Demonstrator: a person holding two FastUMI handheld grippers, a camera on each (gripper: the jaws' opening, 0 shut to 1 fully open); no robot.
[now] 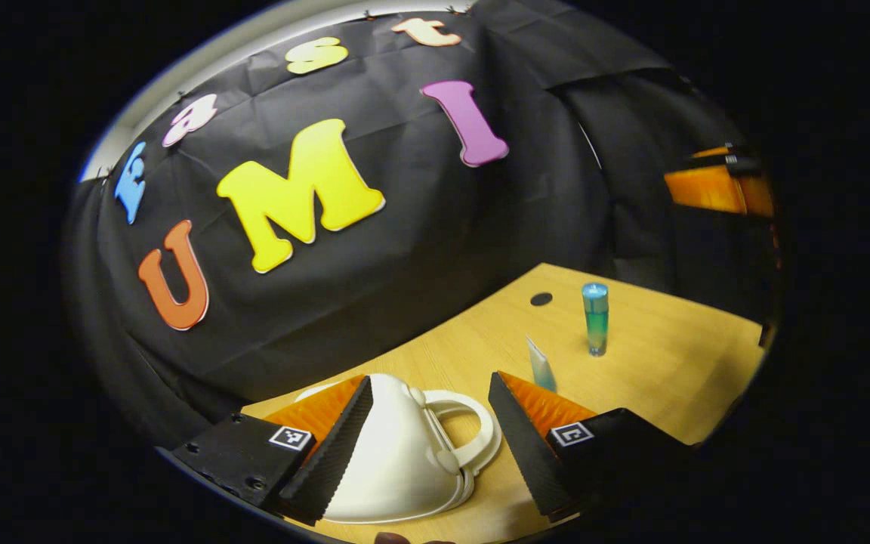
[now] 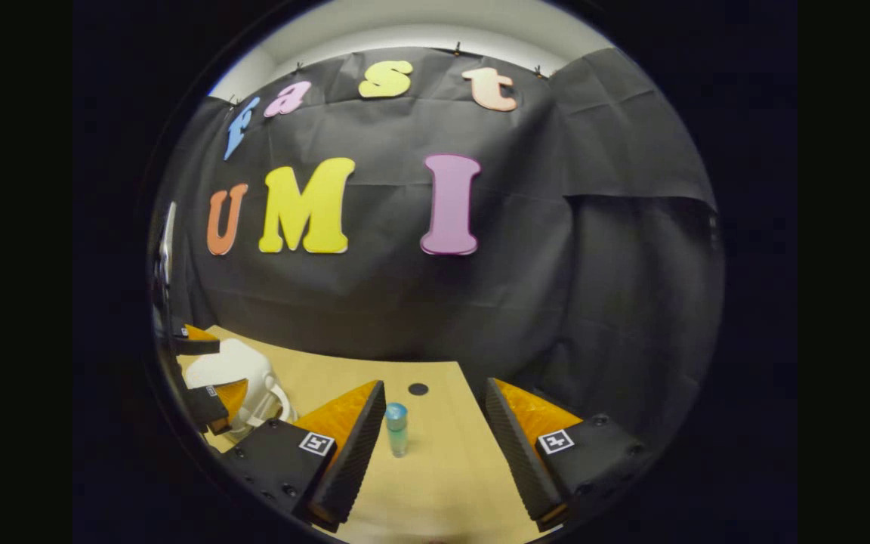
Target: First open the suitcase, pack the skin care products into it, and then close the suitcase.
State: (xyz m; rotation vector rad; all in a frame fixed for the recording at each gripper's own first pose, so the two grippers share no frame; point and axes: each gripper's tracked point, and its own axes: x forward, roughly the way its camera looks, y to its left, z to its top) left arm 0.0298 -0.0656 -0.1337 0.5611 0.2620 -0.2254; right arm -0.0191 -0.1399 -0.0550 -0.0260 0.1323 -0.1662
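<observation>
White suitcase [image 1: 397, 453], closed, between the wide-spread fingers of the left gripper [image 1: 427, 446]. Right gripper [image 2: 435, 446], wide, frames an upright blue bottle [image 2: 396, 428]; a small tube [image 1: 541, 366] appears in the left gripper view.

Left gripper [image 1: 427, 423]: two wedge-shaped fingers taper forward from flat, dark blocks. The inner faces are ribbed like fine sawteeth; the upper faces carry a finely grooved panel. Each block bears a small square black-and-white marker near the finger's root, and the left block shows round screw holes along its edge.

Right gripper [image 2: 435, 423]: the same build, with ribbed inner faces, grooved upper panels, one square marker on each block and small screws dotted over both blocks.

In the right gripper view the left gripper [image 2: 205, 370] shows from the side, its marker small on one block.
</observation>
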